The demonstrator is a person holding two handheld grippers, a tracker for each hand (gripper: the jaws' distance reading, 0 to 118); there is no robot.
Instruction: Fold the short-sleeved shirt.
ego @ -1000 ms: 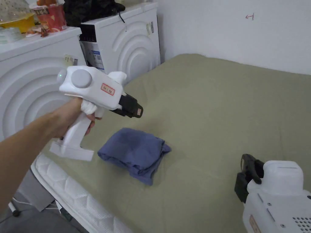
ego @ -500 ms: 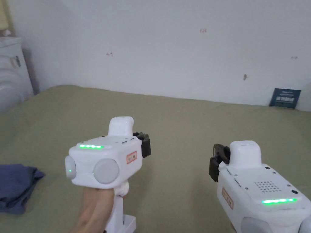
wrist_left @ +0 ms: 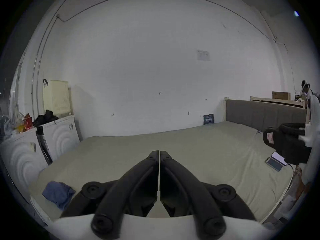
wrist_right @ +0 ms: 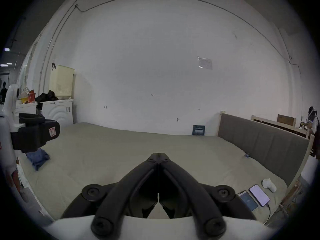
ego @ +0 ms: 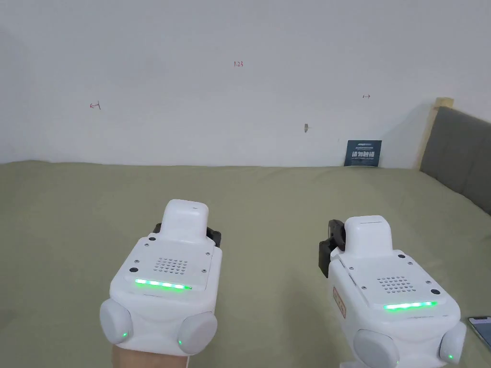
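Both white handheld grippers are held up side by side over the olive-green bedsheet [ego: 268,201], pointing at the white wall, and each has its black jaws pressed together on nothing: the left gripper [wrist_left: 159,154] shows only a hairline slit between its tips, and the right gripper [wrist_right: 158,157] has its tips meeting. The blue short-sleeved shirt [wrist_left: 56,194] lies folded into a small bundle near the bed's near-left corner, well apart from both grippers, with two phones [wrist_right: 253,199] lying by the grey padded headboard [wrist_right: 263,145].
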